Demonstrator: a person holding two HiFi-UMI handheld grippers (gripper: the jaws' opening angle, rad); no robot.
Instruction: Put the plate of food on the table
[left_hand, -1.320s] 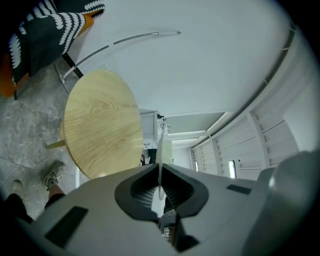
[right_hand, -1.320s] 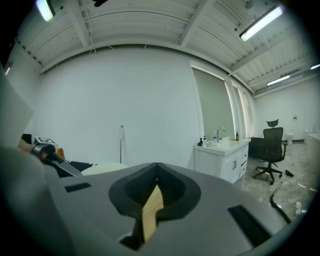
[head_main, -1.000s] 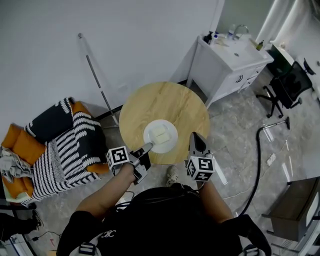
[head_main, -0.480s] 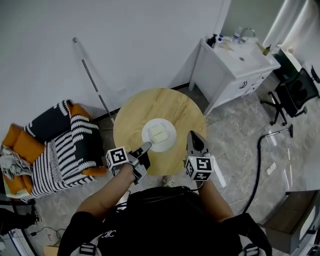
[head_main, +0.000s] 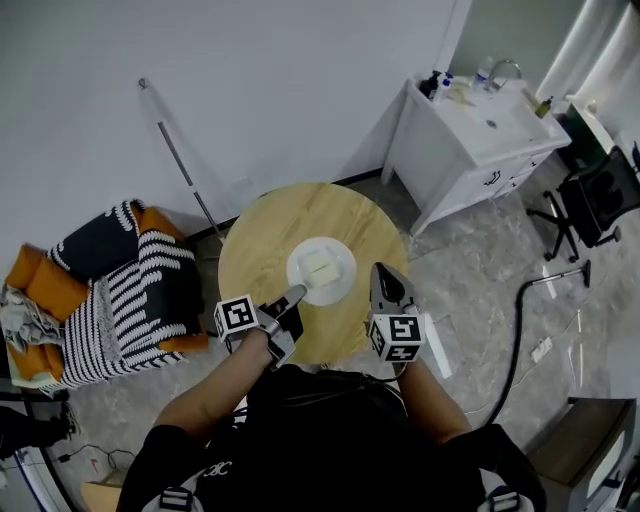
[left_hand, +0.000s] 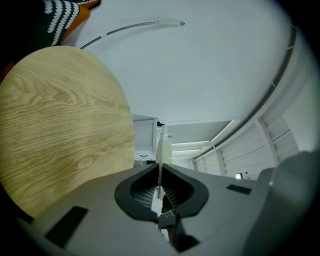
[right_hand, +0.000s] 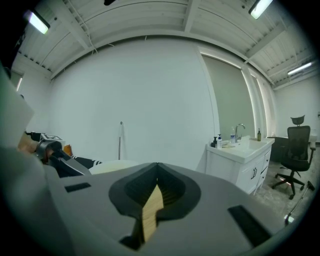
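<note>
A white plate (head_main: 301, 263) carrying a pale square piece of food (head_main: 320, 268) is over the middle of the round wooden table (head_main: 255, 245). My left gripper (head_main: 297, 293) is shut on the plate's near rim. In the left gripper view the plate (left_hand: 161, 142) shows edge-on between the pads, a little apart from the table top (left_hand: 60, 125). My right gripper (head_main: 381, 275) hovers by the table's front right edge, shut with nothing in it. In its own view the right gripper (right_hand: 157, 182) points level toward the far wall.
An orange armchair with a black-and-white striped throw (head_main: 110, 290) stands left of the table. A white vanity with a sink (head_main: 480, 130) is at the back right, with an office chair (head_main: 600, 190) beyond it. A thin pole (head_main: 175, 155) leans on the wall. A black hose (head_main: 518, 330) lies on the floor.
The plate, still in my left gripper, now lies closer to the table's middle. The table has shifted slightly left in the head view. The right gripper keeps its place beside the plate.
</note>
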